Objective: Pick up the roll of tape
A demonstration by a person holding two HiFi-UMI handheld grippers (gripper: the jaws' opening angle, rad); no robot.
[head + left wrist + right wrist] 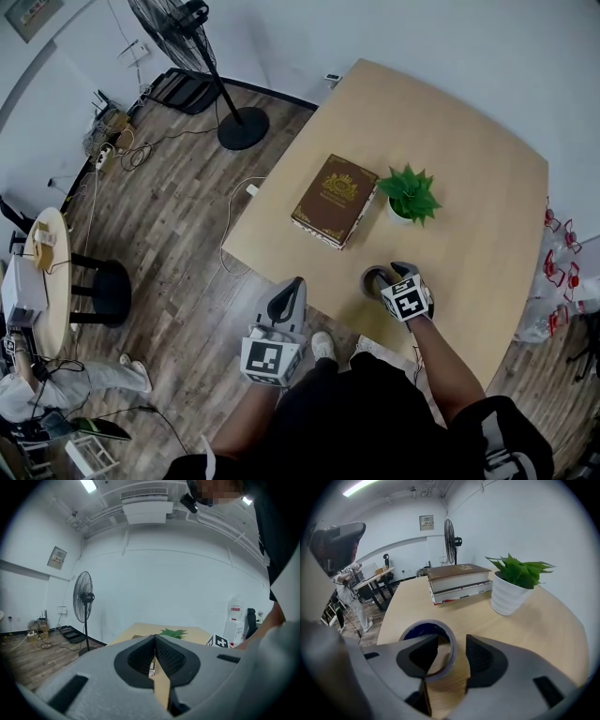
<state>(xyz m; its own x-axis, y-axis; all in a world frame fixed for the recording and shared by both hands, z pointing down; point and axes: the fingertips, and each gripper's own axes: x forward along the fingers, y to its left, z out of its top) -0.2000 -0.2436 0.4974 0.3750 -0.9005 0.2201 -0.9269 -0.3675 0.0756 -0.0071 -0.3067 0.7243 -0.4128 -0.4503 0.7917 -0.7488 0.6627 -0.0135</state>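
Note:
The roll of tape [374,278] lies flat near the front edge of the wooden table [469,141]. In the right gripper view the grey ring of the tape roll [426,622] has a dark blue inside. My right gripper [390,277] points down over it and stands open. In its own view the right gripper [452,639] has its left jaw inside the ring's hole and its right jaw outside, with the wall between them and the pads not pressing. My left gripper [296,284] hangs past the table's front-left edge, over the floor. The left gripper [154,637] is shut on nothing.
A brown book [335,200] and a potted green plant [409,195] in a white pot stand just beyond the tape. A standing fan [202,56] is on the wooden floor at back left. A small round table [52,272] is at far left.

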